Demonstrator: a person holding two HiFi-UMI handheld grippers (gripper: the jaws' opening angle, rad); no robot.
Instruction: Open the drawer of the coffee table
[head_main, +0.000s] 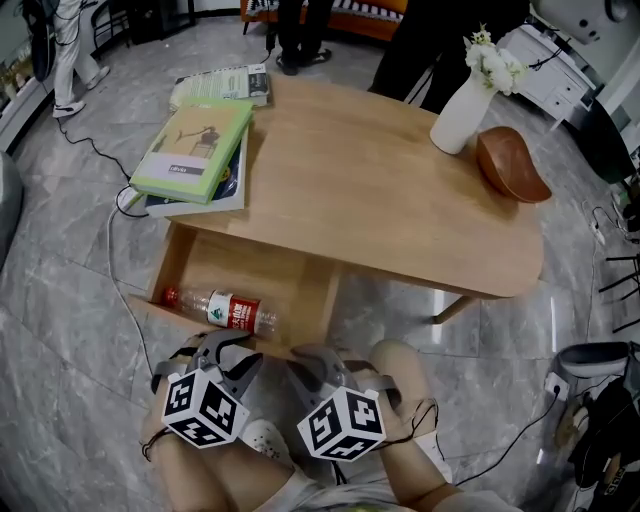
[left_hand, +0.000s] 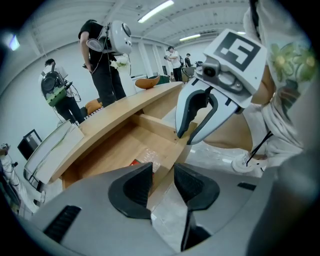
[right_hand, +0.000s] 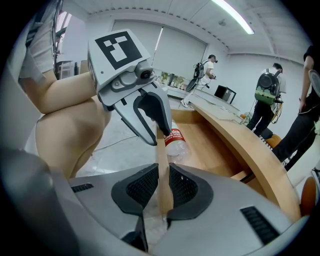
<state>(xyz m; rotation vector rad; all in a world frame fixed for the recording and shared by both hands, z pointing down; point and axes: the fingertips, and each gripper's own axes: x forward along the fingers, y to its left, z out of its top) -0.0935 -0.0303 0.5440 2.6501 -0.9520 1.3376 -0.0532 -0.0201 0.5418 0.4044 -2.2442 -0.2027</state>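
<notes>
The coffee table (head_main: 380, 190) has its drawer (head_main: 162, 262) pulled out toward me, and a plastic bottle (head_main: 222, 310) with a red label lies inside. My right gripper (head_main: 315, 362) is shut on the drawer's thin front panel (right_hand: 161, 155), with both pads pressed on the wood in the right gripper view (right_hand: 163, 187). My left gripper (head_main: 225, 345) straddles the same panel further left. Its jaws stand wider than the panel in the left gripper view (left_hand: 162, 182), with a gap at one pad. The bottle (right_hand: 175, 142) lies just behind the panel.
Stacked books (head_main: 195, 150) lie on the table's left end, and a white vase with flowers (head_main: 465, 110) and a brown bowl (head_main: 510, 165) stand at the right. A cable (head_main: 110, 240) runs across the floor on the left. People stand beyond the table (head_main: 300, 30). My knees are close below the grippers.
</notes>
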